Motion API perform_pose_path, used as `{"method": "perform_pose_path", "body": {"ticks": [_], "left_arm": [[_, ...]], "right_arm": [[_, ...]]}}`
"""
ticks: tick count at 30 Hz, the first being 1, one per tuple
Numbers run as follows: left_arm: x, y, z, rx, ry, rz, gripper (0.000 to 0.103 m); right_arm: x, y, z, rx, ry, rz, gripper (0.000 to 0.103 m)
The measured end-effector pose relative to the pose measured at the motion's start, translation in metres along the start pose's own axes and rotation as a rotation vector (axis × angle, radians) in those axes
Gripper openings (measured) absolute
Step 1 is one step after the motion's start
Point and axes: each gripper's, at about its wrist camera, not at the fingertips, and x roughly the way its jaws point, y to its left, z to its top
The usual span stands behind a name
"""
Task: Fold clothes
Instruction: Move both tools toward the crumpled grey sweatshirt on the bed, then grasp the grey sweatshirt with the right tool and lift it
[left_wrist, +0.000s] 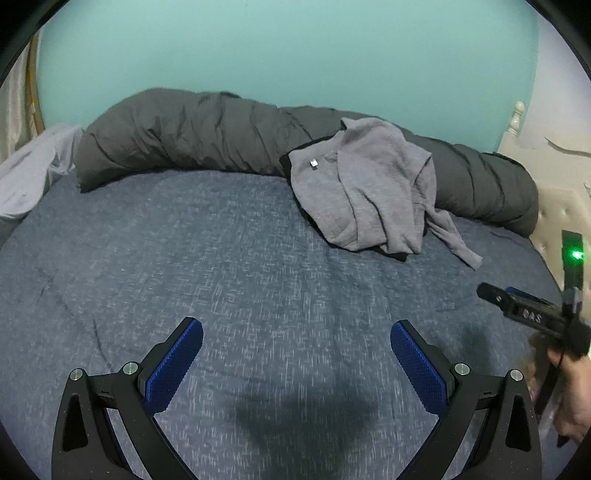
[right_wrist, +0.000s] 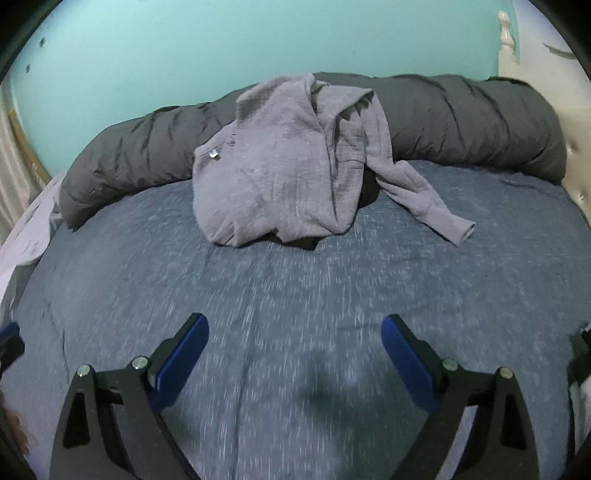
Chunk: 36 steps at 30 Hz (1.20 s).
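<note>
Both the left gripper and right gripper hang with jaws spread wide, empty, over a blue-grey bedsheet. The crumpled grey sweatshirt lies at the far side, draped against a rolled dark duvet below a teal wall.

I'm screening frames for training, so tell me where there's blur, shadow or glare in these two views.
Left wrist: bedsheet streaked with motion blur, gripper shadow below, green light flare at right. Right wrist: the same streaking, hoodie fairly sharp, fisheye bending throughout.
</note>
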Motion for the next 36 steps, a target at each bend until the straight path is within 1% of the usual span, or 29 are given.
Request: {"method": "perform_pose_path", "body": {"ticks": [7, 11, 16, 20, 22, 25, 27, 28, 29, 30, 31, 33, 35, 36], "left_arm": [[0.046, 0.014, 0.016, -0.024, 0.052, -0.003, 0.103], [0.068, 0.026, 0.02, -0.056, 0.079, -0.005, 0.103], [0.09, 0.037, 0.022, -0.06, 0.108, -0.007, 0.103], [0.101, 0.045, 0.022, -0.081, 0.122, -0.013, 0.103], [0.105, 0.048, 0.02, -0.085, 0.127, -0.018, 0.103], [0.109, 0.05, 0.017, -0.082, 0.127, -0.022, 0.103], [0.11, 0.051, 0.013, -0.083, 0.13, -0.028, 0.103], [0.111, 0.052, 0.012, -0.083, 0.132, -0.031, 0.103], [0.111, 0.052, 0.01, -0.084, 0.134, -0.034, 0.103], [0.111, 0.053, 0.009, -0.082, 0.134, -0.036, 0.103], [0.111, 0.053, 0.007, -0.08, 0.133, -0.038, 0.103], [0.109, 0.055, 0.004, -0.072, 0.132, -0.039, 0.103], [0.107, 0.058, 0.001, -0.071, 0.133, -0.036, 0.103], [0.105, 0.06, -0.001, -0.074, 0.133, -0.035, 0.103]], "right_arm": [[0.07, -0.01, 0.035, 0.018, 0.087, -0.021, 0.095], [0.102, -0.01, 0.053, 0.003, 0.091, -0.023, 0.095], [0.136, -0.006, 0.076, -0.032, 0.094, -0.042, 0.095], [0.164, 0.002, 0.089, -0.079, 0.101, -0.06, 0.095], [0.175, 0.008, 0.094, -0.102, 0.1, -0.066, 0.093], [0.191, 0.016, 0.096, -0.124, 0.118, -0.053, 0.085], [0.203, 0.02, 0.096, -0.137, 0.15, -0.043, 0.066], [0.207, 0.021, 0.097, -0.138, 0.157, -0.038, 0.061], [0.209, 0.022, 0.097, -0.138, 0.162, -0.032, 0.05], [0.21, 0.022, 0.098, -0.129, 0.161, -0.02, 0.038], [0.209, 0.022, 0.098, -0.129, 0.157, -0.017, 0.033], [0.206, 0.024, 0.099, -0.132, 0.15, -0.014, 0.014], [0.198, 0.025, 0.099, -0.143, 0.133, -0.021, 0.007], [0.192, 0.024, 0.098, -0.139, 0.123, -0.014, 0.006]]}}
